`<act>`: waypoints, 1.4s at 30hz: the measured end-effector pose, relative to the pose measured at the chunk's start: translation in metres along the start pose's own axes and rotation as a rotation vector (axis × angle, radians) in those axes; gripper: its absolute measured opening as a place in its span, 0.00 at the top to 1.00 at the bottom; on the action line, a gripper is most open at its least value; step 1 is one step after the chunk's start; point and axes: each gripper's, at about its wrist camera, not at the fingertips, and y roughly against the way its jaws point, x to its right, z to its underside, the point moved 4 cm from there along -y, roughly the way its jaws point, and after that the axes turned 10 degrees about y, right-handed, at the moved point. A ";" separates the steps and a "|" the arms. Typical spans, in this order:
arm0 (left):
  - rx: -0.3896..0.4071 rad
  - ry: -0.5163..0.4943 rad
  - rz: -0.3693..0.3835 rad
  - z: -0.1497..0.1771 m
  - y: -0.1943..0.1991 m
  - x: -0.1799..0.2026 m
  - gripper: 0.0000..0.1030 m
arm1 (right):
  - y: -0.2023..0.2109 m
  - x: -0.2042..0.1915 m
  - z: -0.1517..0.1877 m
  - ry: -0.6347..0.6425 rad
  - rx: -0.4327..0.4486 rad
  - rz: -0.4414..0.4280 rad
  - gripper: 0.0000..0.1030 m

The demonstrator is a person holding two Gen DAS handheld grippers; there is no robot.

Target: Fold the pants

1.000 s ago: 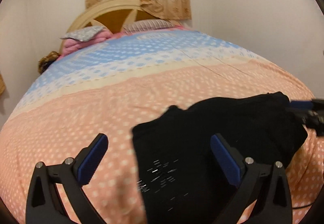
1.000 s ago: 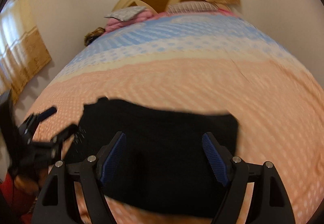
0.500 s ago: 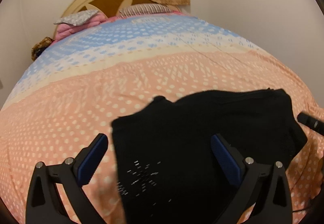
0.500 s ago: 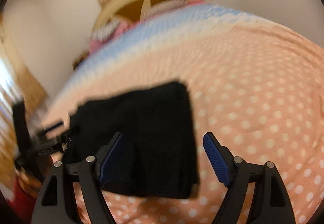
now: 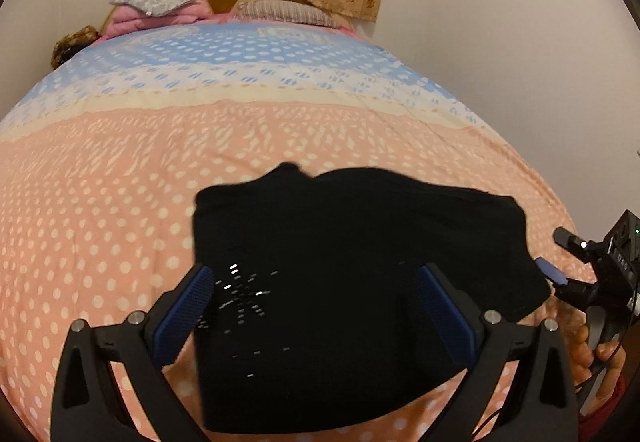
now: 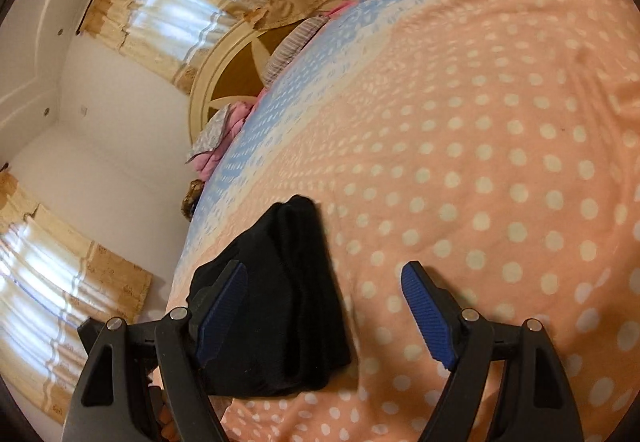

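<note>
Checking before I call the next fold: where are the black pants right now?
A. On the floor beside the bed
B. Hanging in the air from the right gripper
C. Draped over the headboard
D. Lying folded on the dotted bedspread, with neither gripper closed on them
D: the black pants lie in a folded stack on the dotted bedspread, and both the left gripper and the right gripper stand open around them, not pinching.

Since a second ago the right gripper [image 6: 322, 312] has rolled and swung from above the middle of the folded black pants [image 5: 352, 290] to their right-hand edge, jaws apart and empty, now showing beside the pants in the left wrist view.
</note>
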 end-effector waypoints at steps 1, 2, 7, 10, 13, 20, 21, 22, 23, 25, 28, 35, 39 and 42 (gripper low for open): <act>0.011 -0.016 -0.002 0.000 0.001 0.004 0.00 | 0.000 -0.004 0.001 0.018 0.000 0.000 0.22; 0.026 -0.035 -0.007 -0.001 0.002 0.008 0.00 | -0.001 -0.008 0.001 0.037 0.000 0.002 0.22; 0.021 -0.095 -0.006 0.003 -0.005 0.027 0.00 | -0.013 -0.030 0.004 0.160 -0.034 0.055 0.22; 0.009 -0.128 -0.019 0.007 -0.011 0.035 0.00 | -0.016 -0.037 0.009 0.211 -0.046 0.090 0.22; 0.004 -0.169 -0.075 0.010 -0.018 0.037 0.00 | -0.016 -0.046 0.011 0.273 -0.032 0.132 0.23; 0.042 -0.150 -0.129 0.004 -0.015 0.024 0.00 | -0.034 -0.056 -0.007 0.339 -0.067 0.172 0.58; 0.051 -0.147 -0.141 0.003 -0.015 0.022 0.00 | -0.040 -0.058 -0.014 0.340 -0.070 0.153 0.58; 0.053 -0.144 -0.151 0.002 -0.015 0.021 0.00 | -0.048 -0.059 -0.019 0.341 -0.086 0.139 0.58; 0.050 -0.143 -0.161 0.002 -0.017 0.020 0.00 | -0.057 -0.060 -0.021 0.345 -0.111 0.132 0.59; 0.046 -0.142 -0.182 0.003 -0.019 0.015 0.00 | -0.077 -0.063 -0.021 0.368 -0.159 0.135 0.71; 0.049 -0.109 -0.203 0.003 -0.024 0.008 0.00 | -0.082 -0.081 -0.020 0.492 -0.121 0.191 0.76; 0.027 -0.088 -0.193 0.004 -0.026 0.004 0.00 | -0.089 -0.066 -0.022 0.433 -0.115 0.150 0.73; 0.107 -0.094 -0.169 -0.009 -0.003 -0.001 0.00 | -0.063 -0.067 -0.026 0.358 -0.086 0.080 0.65; 0.122 -0.065 -0.149 -0.014 0.000 -0.014 0.00 | -0.043 -0.062 -0.017 0.290 -0.063 0.066 0.31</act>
